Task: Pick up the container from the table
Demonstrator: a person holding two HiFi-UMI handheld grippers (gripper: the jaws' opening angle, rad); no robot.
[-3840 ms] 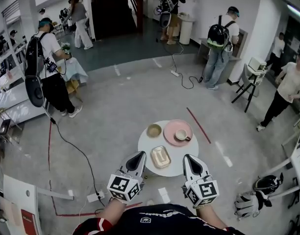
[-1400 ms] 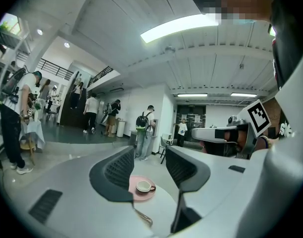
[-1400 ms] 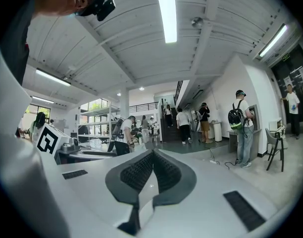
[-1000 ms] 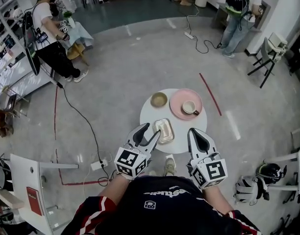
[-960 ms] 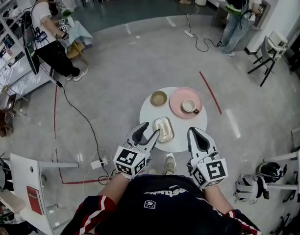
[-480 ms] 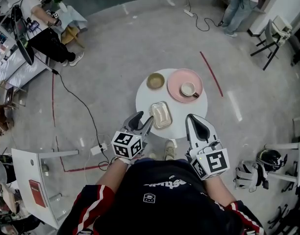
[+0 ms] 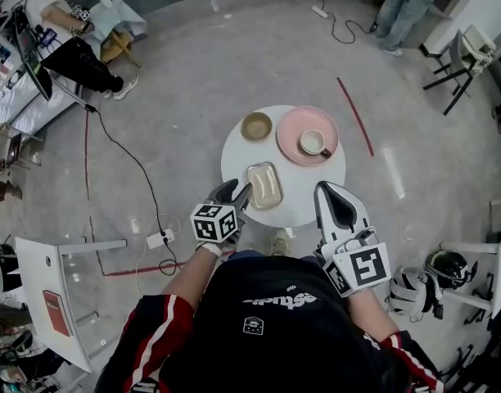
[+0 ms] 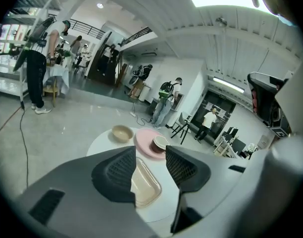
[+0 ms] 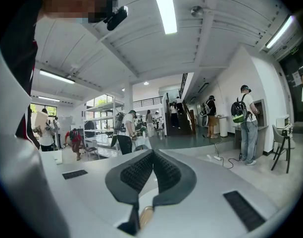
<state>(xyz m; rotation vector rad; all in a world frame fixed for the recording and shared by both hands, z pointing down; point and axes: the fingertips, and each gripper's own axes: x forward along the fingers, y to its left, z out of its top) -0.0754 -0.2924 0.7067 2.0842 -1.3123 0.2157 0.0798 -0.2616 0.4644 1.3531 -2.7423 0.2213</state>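
2 grippers hung over the near edge of the round white table (image 7: 304, 188). The left gripper (image 7: 236, 193) (image 8: 150, 155) had its jaws spread, and the beige container (image 7: 264, 185) (image 8: 144, 185) showed between them, apparently untouched. The right gripper (image 7: 331, 193) (image 9: 152, 157) was clenched on nothing, right of the container. Farther off sat 1 tan bowl (image 7: 256, 126) and 1 pink plate (image 7: 291, 133) bearing a cup (image 7: 314, 142).

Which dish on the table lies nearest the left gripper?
The rectangular beige container, just ahead of the left gripper; the tan bowl and pink plate sit farther.
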